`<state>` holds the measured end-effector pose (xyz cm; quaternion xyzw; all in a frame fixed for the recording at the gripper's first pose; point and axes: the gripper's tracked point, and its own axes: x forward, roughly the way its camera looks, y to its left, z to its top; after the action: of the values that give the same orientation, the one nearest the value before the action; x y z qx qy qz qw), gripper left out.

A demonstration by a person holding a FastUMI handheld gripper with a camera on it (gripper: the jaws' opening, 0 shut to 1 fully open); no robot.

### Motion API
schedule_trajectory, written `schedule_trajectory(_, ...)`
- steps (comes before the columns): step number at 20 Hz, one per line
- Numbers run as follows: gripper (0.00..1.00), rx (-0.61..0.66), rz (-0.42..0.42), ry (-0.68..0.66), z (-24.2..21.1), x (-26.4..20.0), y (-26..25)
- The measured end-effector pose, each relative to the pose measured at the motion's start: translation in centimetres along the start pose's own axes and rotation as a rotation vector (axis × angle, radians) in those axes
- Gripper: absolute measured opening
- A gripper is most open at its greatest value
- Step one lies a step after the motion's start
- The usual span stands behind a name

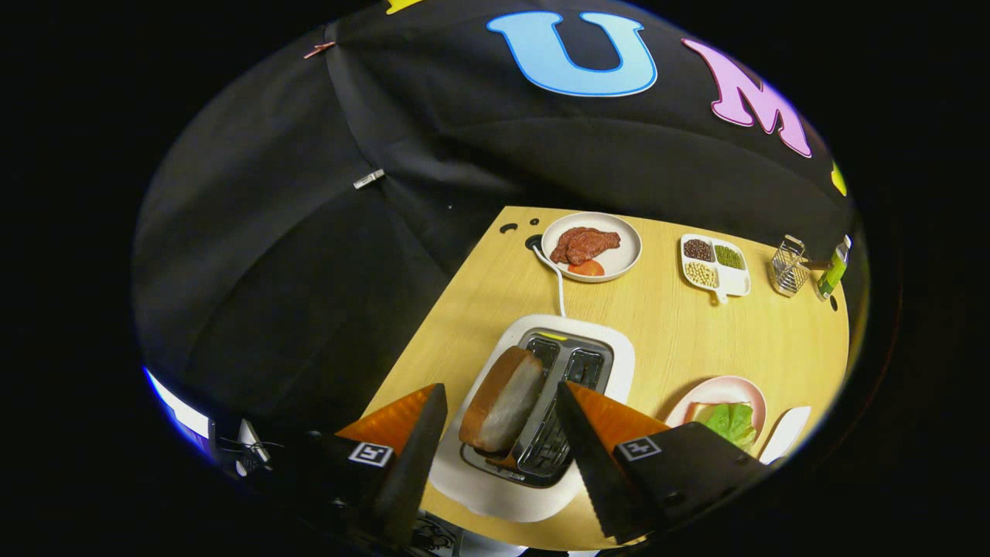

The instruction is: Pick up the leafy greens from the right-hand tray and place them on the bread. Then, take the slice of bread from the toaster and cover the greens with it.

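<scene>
A white toaster (611,363) stands on the wooden table (681,325). A slice of bread (503,402) with a brown crust sticks up out of its left slot, leaning a little. My gripper (500,389) hovers over the toaster, open, with the slice between the two fingers and a small gap on each side. To the right of the toaster is a pink plate (731,387) where the leafy greens (731,422) lie on another slice of bread (698,411). The right finger's body hides part of that plate.
A white tray (787,433) lies just right of the pink plate. Further back are a plate (628,255) with meat and tomato, a divided dish (715,264) of beans, a wire basket (789,267) and a green bottle (834,272). The toaster's white cable (554,280) runs back.
</scene>
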<state>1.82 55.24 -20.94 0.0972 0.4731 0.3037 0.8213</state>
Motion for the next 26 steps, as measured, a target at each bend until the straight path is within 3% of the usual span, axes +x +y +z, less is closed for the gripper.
schedule_trajectory(2,0.84,-0.015,-0.036,0.027,-0.8,1.1,-0.4)
schedule_trajectory(6,0.62,0.002,-0.073,0.069,-2.0,1.7,-0.4)
schedule_trajectory(9,0.24,0.030,-0.120,0.064,-2.1,1.6,-1.6)
schedule_trajectory(11,0.15,0.059,-0.124,0.066,-2.1,1.3,-1.4)
schedule_trajectory(18,0.14,0.134,-0.077,-0.014,0.4,-2.3,-0.9)
schedule_trajectory(26,0.14,0.182,0.001,-0.154,4.2,-9.8,-3.7)
